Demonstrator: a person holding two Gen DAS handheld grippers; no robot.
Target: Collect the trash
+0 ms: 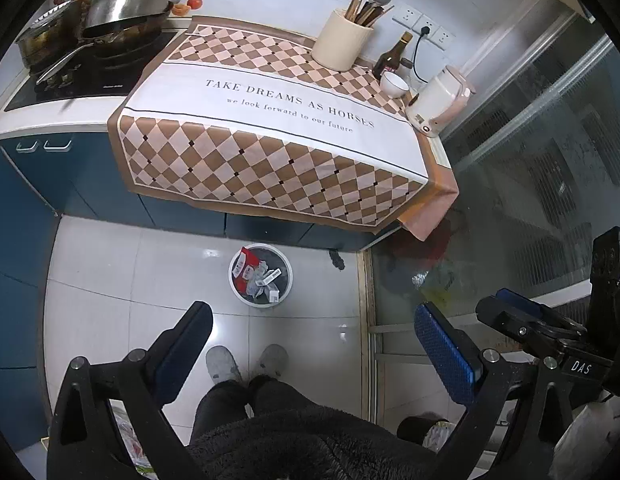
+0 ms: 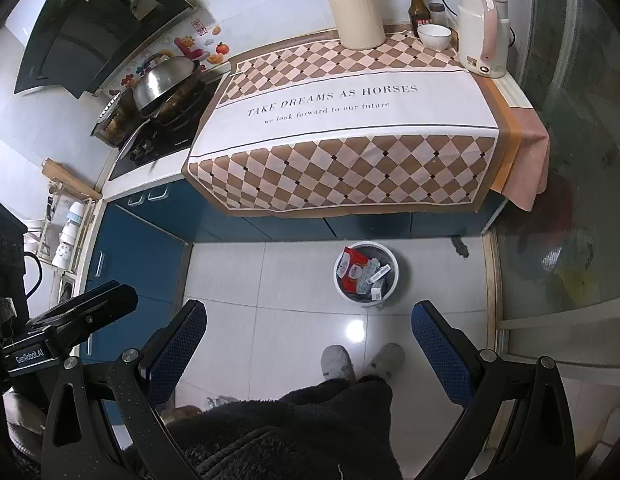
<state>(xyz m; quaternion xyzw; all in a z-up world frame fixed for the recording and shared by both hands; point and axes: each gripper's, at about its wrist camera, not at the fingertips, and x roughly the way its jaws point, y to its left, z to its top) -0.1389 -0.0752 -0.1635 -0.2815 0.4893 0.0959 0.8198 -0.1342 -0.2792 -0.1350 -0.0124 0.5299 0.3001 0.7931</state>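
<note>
A round white trash bin (image 2: 366, 276) holding what look like wrappers stands on the glossy tiled floor (image 2: 270, 280) near the blue cabinets (image 2: 150, 248).

left gripper (image 1: 314, 344) hanging wide open, holding nothing | bin (image 1: 261, 274) sitting on floor tiles (image 1: 110, 280) below the counter, wrappers (image 1: 258, 276) lying inside (red and white) | checked cloth (image 1: 270, 120) draping over counter edge | kettle (image 1: 438, 100) standing at cloth's right end | slippers (image 1: 246, 362) showing between the fingers

Trash bin (image 1: 261, 275) contents too small to identify; wrapper labels unreadable.
</note>
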